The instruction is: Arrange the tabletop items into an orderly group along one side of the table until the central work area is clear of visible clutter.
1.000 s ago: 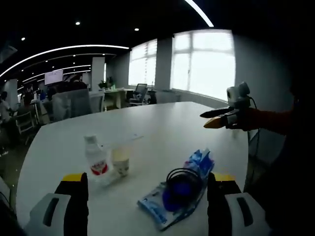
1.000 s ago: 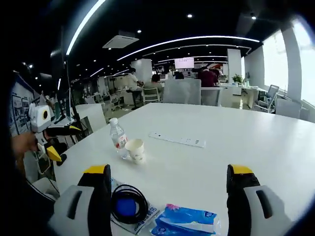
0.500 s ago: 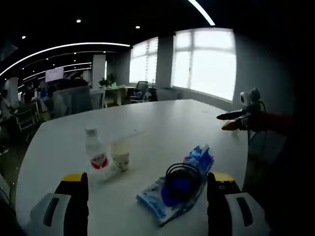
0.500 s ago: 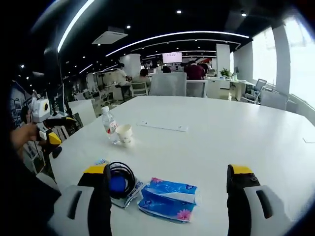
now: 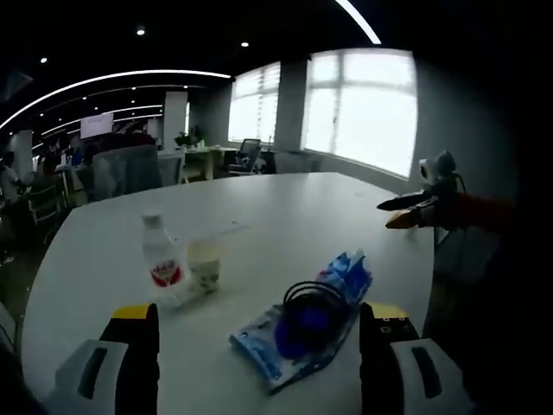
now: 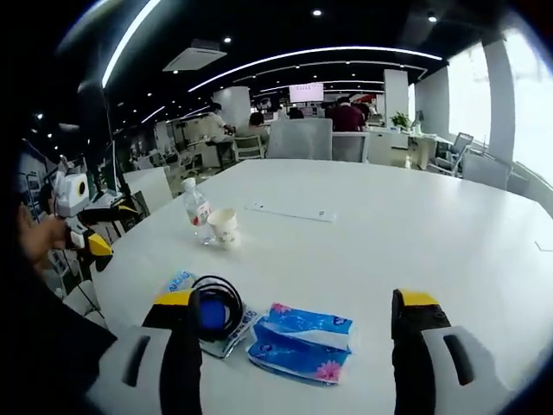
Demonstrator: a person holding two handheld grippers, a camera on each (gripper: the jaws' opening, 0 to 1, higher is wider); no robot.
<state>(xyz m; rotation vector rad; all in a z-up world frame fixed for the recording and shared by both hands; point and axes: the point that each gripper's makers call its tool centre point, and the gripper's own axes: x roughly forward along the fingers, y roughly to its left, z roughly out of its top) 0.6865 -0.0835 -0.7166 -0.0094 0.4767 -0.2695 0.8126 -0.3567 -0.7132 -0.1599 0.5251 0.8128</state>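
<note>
White counter [image 6: 415, 233] sitting in an open office, both grippers hovering with jaws spread and empty.
Lower centre: blue tissue pack [image 6: 301, 341] lying beside coiled black cable [image 6: 216, 304]; bottle [image 6: 197, 210] and paper cup [image 6: 225, 227] standing upper left.

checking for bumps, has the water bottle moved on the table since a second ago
No. The water bottle stands beside the paper cup, as before; only the cameras shifted.

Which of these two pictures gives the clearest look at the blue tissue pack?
The right gripper view: the tissue pack lies flat and unobstructed, beside the coiled black cable. In the left gripper view the tissue pack is mostly hidden behind that cable, so only its end shows.
</note>
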